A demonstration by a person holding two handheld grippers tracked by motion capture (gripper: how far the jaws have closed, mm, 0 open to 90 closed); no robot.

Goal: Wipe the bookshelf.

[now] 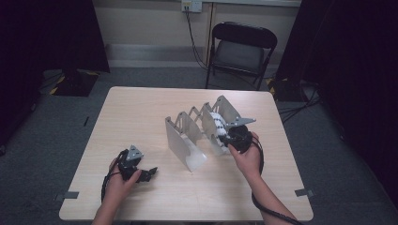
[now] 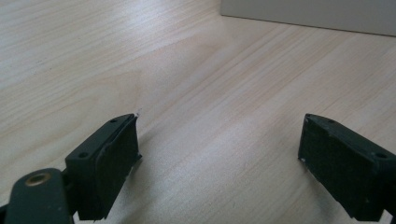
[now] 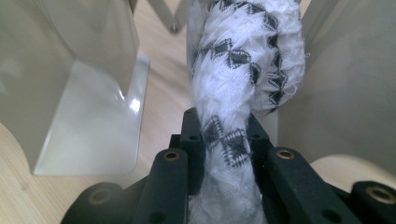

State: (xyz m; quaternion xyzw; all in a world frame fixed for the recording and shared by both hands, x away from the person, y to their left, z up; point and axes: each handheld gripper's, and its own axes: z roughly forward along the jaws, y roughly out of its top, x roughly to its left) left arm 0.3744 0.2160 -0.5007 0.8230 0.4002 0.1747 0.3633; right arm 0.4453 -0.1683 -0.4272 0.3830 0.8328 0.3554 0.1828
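Note:
A grey metal expanding rack point(image 1: 185, 140) with several upright plates stands in the middle of the table. A white cloth with a black diamond pattern point(image 1: 217, 123) point(image 3: 243, 60) sits rolled in a slot near the rack's right end. My right gripper point(image 1: 233, 137) point(image 3: 225, 140) is at that slot, shut on the cloth's near end, which bulges out between its jaws. My left gripper point(image 1: 146, 175) point(image 2: 219, 144) rests low over the bare table at the front left, open, with nothing between its jaws.
The wooden table point(image 1: 136, 108) has free surface at the left and at the back. A black folding chair point(image 1: 240, 49) stands beyond the far edge. Rack plates point(image 3: 79, 70) flank the cloth closely on both sides.

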